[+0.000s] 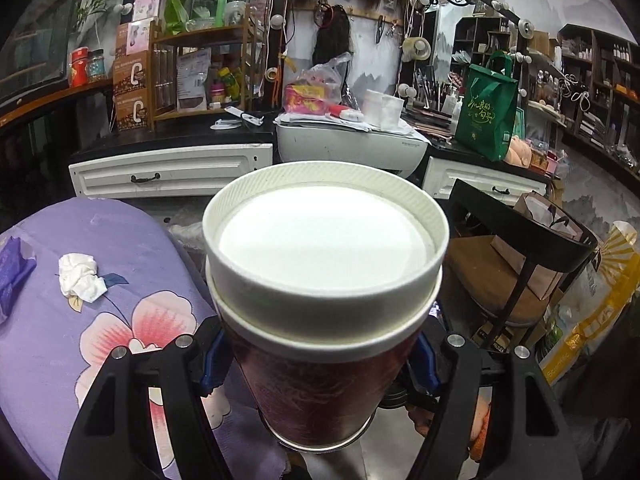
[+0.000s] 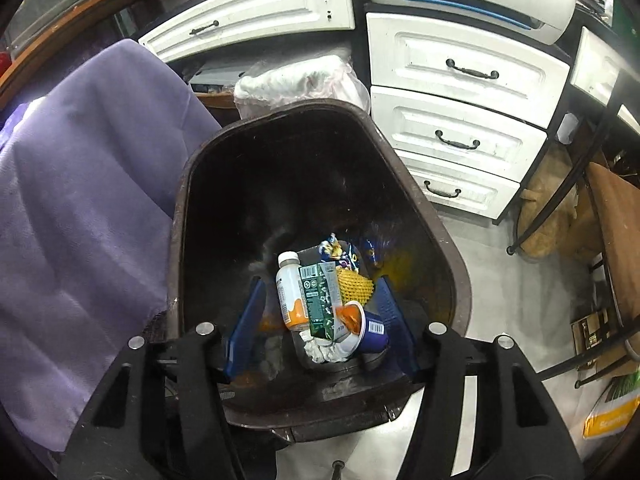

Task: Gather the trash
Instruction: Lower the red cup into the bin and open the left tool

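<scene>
My left gripper (image 1: 320,360) is shut on a dark red paper cup (image 1: 320,384) with a white lid (image 1: 324,240), held upright above the purple floral cloth (image 1: 80,340). A crumpled white tissue (image 1: 81,277) lies on that cloth to the left. My right gripper (image 2: 320,320) is open and empty, hovering over the dark brown trash bin (image 2: 180,208). Inside the bin lie a white bottle (image 2: 290,292), a green carton (image 2: 320,300), a yellow foam net (image 2: 354,284), a blue cup (image 2: 370,330) and a tissue.
White drawers (image 2: 460,72) and a white printer (image 1: 352,144) stand behind. A black-framed chair (image 1: 520,264) with paper bags is on the right. A purple wrapper (image 1: 12,268) lies at the cloth's left edge. A bagged bin (image 2: 296,80) stands behind the brown bin.
</scene>
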A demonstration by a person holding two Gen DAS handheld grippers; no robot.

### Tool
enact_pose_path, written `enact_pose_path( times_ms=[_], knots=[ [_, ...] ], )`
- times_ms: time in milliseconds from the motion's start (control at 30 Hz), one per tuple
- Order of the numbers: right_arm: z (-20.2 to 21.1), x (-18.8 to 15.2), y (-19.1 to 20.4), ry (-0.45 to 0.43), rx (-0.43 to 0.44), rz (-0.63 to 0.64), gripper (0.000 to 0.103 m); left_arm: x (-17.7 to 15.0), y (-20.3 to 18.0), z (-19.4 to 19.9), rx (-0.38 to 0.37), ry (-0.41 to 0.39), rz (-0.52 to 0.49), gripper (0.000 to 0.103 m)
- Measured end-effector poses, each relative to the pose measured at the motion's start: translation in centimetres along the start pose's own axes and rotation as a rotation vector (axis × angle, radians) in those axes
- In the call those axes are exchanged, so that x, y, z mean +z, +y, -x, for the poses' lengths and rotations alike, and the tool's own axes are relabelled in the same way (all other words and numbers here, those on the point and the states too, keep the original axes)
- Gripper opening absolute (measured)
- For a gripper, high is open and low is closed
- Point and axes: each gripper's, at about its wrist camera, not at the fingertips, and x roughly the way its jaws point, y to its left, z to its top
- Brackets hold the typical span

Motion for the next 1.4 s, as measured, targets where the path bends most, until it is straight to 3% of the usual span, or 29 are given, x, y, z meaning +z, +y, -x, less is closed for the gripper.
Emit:
enact_pose_path(
  times_ms=[300,567,767,1267,1400],
  knots=[
    [5.3,-1.3,-1.6,-0.105,-0.093,0.056,0.058,-0.5,-0.5,-3.2,0.004,0.043,0.022,0.07],
    [10.3,-3.3,-5.1,-0.157,-0.144,0.009,0.059,-1.3,-2.2,-7.3,0.025,0.099,-0.015,0.07],
    [13.2,-4.7,-7.4,-0.184,-0.117,-0.079,0.059,-2.4,-3.0,-10.9,0.05,0.154,-0.026,0.07],
    [16.8,-5.6,-7.4,-0.259,-0.089,-0.089,0.059,-4.9,-3.2,-17.5,0.081,0.267,-0.038,0.071],
    [16.8,-5.6,-7.4,-0.261,-0.084,-0.091,0.059,-4.8,-3.7,-17.7,0.094,0.285,-0.078,0.082]
  ],
)
